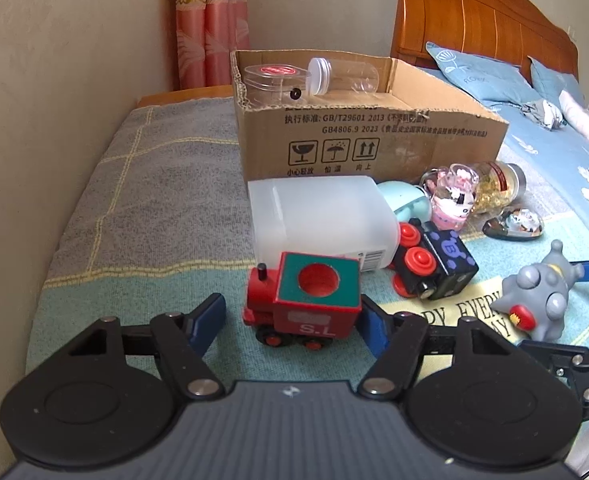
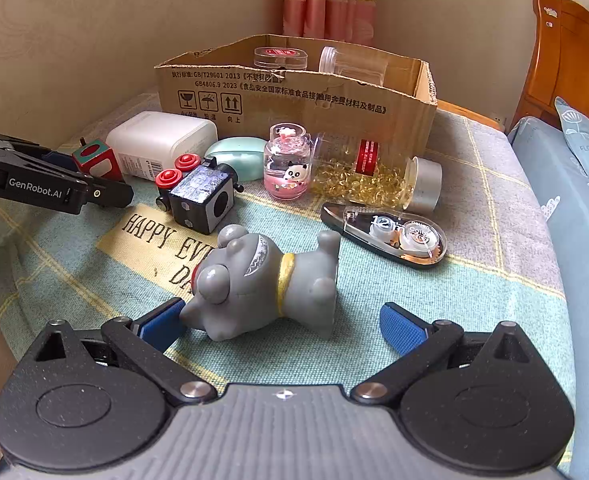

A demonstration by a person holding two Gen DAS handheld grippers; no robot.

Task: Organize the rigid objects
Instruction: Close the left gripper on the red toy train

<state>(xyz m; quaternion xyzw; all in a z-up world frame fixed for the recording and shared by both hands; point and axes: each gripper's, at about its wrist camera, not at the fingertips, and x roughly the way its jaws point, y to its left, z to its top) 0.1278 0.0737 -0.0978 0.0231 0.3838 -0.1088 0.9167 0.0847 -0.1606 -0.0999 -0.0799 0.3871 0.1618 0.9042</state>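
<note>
toy train point(image 1: 302, 304) before bottle point(image 1: 322, 216), cardboard box point(image 1: 358, 136) behind, jars point(image 1: 334, 76) in box

I read "S.L" on the red wooden toy train point(image 1: 302, 312). The brown cardboard box point(image 2: 294, 100) carries "GB/T29601 2013" and "GB4806.9 2023". The left black tongs point(image 2: 56, 178) bear "GenRobot.AI". The checked cloth point(image 2: 150, 236) shows "HAPPY". The clear correction-tape dispenser point(image 2: 390, 236) shows "12".

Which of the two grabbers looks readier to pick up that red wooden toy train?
Left. The left gripper is open with its blue pads on either side of the red wooden toy train; the right gripper sits open around the grey rubber figure.
</note>
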